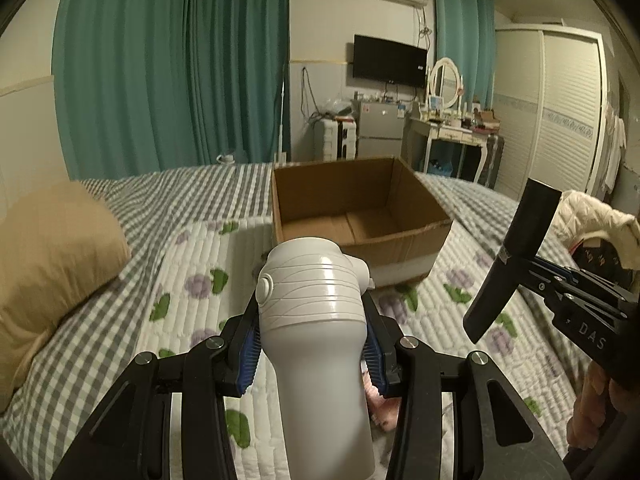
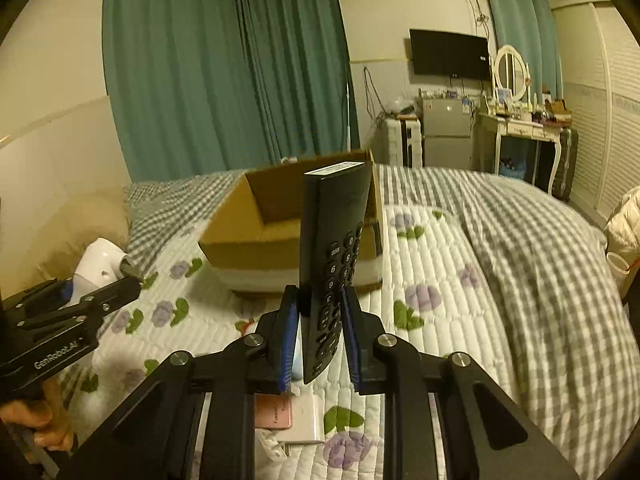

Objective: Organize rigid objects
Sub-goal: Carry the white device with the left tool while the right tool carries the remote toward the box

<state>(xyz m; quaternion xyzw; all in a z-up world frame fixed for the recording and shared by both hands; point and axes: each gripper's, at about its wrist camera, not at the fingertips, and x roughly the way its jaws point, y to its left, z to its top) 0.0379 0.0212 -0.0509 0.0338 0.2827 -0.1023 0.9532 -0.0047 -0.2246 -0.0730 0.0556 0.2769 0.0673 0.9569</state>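
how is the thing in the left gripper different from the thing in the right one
The left gripper holds a white, rounded plastic bottle; the right gripper holds a black, flat remote control with number buttons. The bottle is thick, the remote thin. Both are clamped near the cardboard box.

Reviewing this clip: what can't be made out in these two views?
- Left wrist view: base of the white plastic handheld device in the left gripper, cut by bottom edge.
- Right wrist view: floor of the brown cardboard box, hidden behind the black remote control in the right gripper.
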